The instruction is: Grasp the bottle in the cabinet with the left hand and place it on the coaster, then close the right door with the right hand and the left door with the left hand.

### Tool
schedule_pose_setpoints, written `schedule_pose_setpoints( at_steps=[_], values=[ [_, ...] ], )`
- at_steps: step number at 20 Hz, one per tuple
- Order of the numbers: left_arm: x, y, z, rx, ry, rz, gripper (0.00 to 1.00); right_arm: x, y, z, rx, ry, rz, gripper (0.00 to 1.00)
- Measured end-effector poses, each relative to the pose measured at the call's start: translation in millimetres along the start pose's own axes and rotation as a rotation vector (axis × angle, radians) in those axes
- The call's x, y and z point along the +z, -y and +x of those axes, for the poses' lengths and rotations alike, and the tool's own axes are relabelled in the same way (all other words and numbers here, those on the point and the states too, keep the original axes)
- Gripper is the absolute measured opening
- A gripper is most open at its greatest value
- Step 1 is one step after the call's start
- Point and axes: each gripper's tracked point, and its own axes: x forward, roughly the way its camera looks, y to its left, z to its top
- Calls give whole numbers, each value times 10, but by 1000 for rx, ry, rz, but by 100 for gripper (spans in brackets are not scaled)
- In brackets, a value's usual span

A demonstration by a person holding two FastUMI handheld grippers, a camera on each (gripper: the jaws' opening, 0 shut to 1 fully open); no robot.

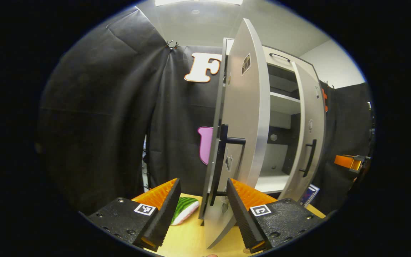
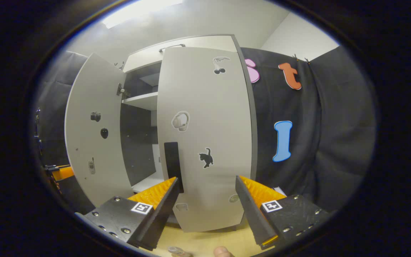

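Both grippers are spread, pinching nothing: my right gripper (image 2: 205, 203) faces the pale grey right cabinet door (image 2: 205, 135) dead ahead, presumably to push it; left gripper (image 1: 202, 207) straddles the left door's (image 1: 243, 117) edge.

black cloth (image 1: 102, 117) hung as the booth's wall, pinned with clips near its top corner. above it ran a pale ceiling (image 1: 205, 25) with a bright light strip (image 1: 198, 2), and a white wall (image 1: 334, 67) stood behind. a yellow wooden table (image 1: 187, 239) lay below.
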Motion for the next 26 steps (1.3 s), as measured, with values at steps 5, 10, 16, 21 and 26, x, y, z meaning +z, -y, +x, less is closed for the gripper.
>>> schedule_pose_setpoints(
  at_steps=[5,10,16,21,26],
  values=[
    [-65,431,46,-110,-12,4,81,-13,105,-56,-14,-1,1,95],
    [-145,905,151,-223,-26,0,81,26,234,-148,-37,4,11,96],
    [-59,1370,454,-300,8,27,82,54,470,-302,-94,9,14,96],
    [-20,1510,785,-301,24,28,81,67,745,-386,-147,11,21,96],
    [22,1593,965,-293,37,43,81,95,868,-448,-175,18,28,96]
  ],
)
